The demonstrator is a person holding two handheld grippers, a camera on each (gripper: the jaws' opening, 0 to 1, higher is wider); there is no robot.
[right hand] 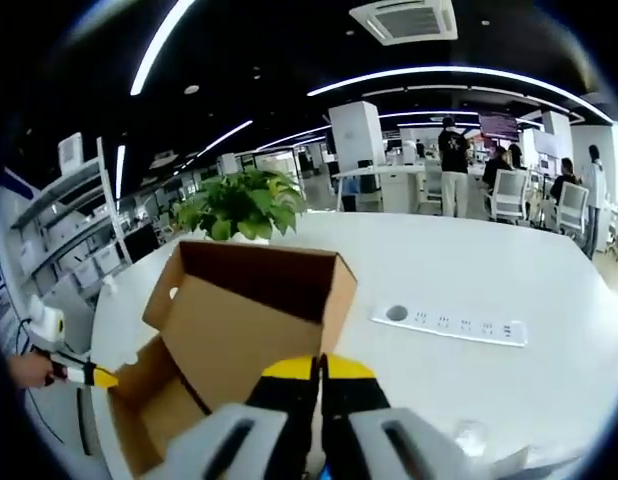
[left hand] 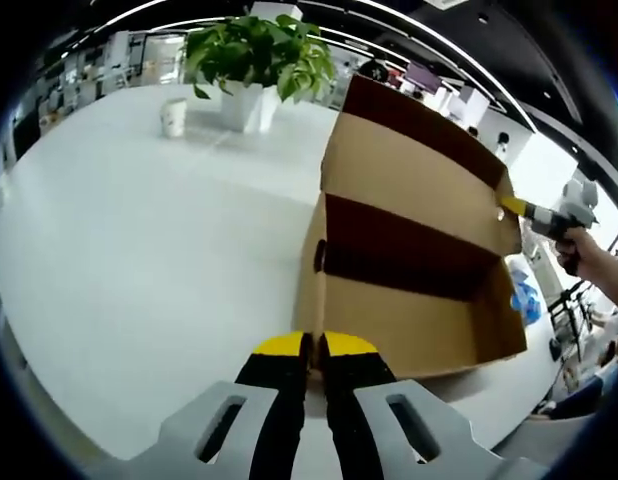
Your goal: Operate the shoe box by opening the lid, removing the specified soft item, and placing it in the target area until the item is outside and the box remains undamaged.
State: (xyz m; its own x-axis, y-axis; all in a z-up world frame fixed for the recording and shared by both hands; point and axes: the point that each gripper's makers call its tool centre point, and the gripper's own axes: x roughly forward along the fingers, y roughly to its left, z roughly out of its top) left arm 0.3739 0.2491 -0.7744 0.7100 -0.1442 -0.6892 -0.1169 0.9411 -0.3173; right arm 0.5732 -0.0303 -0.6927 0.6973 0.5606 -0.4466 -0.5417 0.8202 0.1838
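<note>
The shoe box (left hand: 409, 290) stands open on the white surface (left hand: 139, 240), lid (right hand: 251, 300) raised; the left claw (left hand: 311, 347) is pressed together just near its wall; the right claw (right hand: 319, 366) is likewise together at the lid's edge; a potted plant (left hand: 257, 55) sits far behind.

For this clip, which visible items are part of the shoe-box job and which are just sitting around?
Job:
- open brown cardboard shoe box, lid up
- left tongs, shut
- right tongs, shut

Lying about:
- green potted plant in white pot
- white paper cup
- white power strip
- round white table
</note>
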